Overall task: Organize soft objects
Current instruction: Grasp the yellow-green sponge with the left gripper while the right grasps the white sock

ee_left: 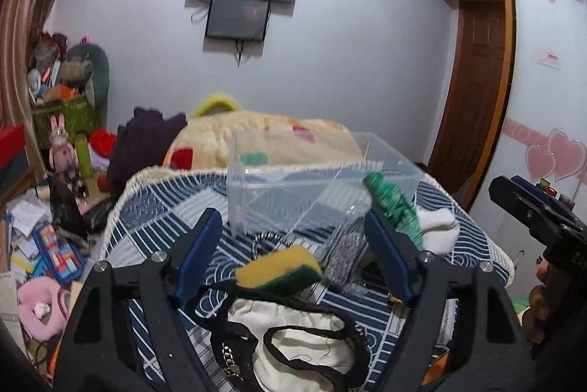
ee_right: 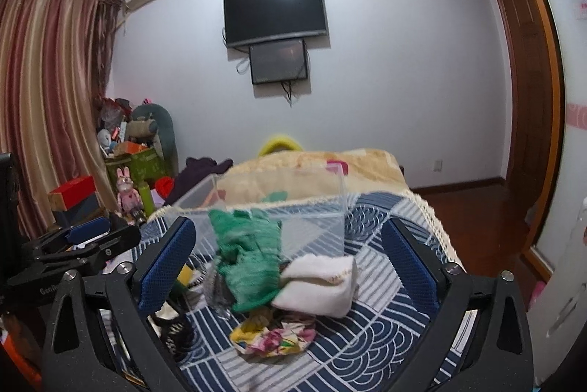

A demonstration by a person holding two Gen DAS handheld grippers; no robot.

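A clear plastic box [ee_left: 312, 179] [ee_right: 279, 205] stands on the blue patterned cloth [ee_left: 161, 227] [ee_right: 370, 340]. In front of it lie a green knitted piece [ee_left: 394, 205] [ee_right: 251, 263], a folded white cloth [ee_left: 438, 230] [ee_right: 319, 285], a yellow-green sponge [ee_left: 279, 269], a grey mesh item [ee_left: 345, 258], a white pouch with black trim [ee_left: 290, 337] and a floral fabric piece [ee_right: 273, 337]. My left gripper [ee_left: 293, 258] is open above the sponge. My right gripper [ee_right: 290, 271] is open around the green piece and white cloth, above them.
A beige blanket [ee_left: 264, 139] [ee_right: 312, 172] lies behind the box. Toys, boxes and papers clutter the left floor [ee_left: 47, 238]. A wooden door [ee_left: 473, 91] is at the right. The right gripper shows in the left wrist view [ee_left: 539, 212].
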